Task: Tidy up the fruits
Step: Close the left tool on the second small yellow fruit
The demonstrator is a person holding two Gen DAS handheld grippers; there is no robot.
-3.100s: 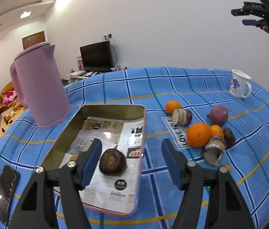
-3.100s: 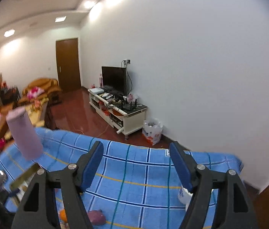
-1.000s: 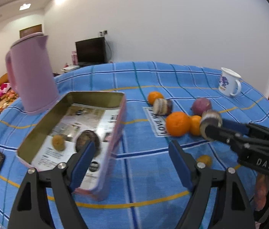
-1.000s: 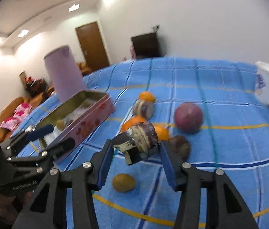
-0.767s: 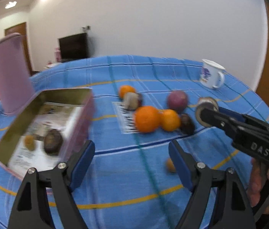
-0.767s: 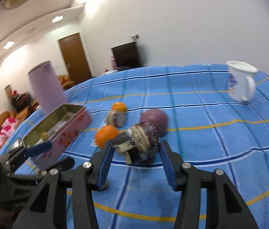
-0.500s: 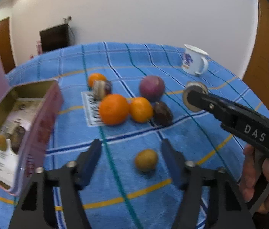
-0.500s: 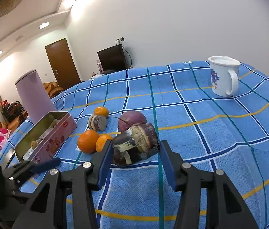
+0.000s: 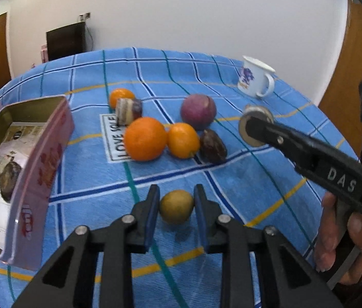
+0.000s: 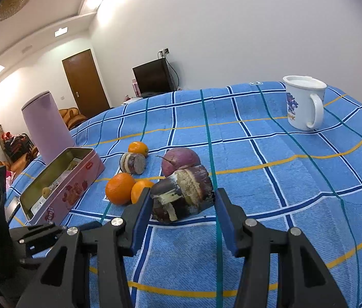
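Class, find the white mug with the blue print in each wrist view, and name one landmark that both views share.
Left wrist view: white mug, upper right, at the far edge of the table.
Right wrist view: white mug, upper right, handle turned to the right.
Shared landmark: the pink tin, left of the fruit in both.

The left hand-held gripper (image 9: 176,206), black with blue pads on its two fingers, pointed forward and slightly down, its fingers drawn in close on either side of a small yellow-brown round fruit (image 9: 176,206), the pads touching or nearly touching it. The right hand-held gripper (image 10: 183,202), of the same black build with blue pads, was clamped on a stubby purple-and-cream cut root piece (image 10: 182,196) and reached out level. In the left wrist view its long black finger marked "DAS" stretched in from the right, and the person's bare right hand (image 9: 345,233) was wrapped around the grip below.
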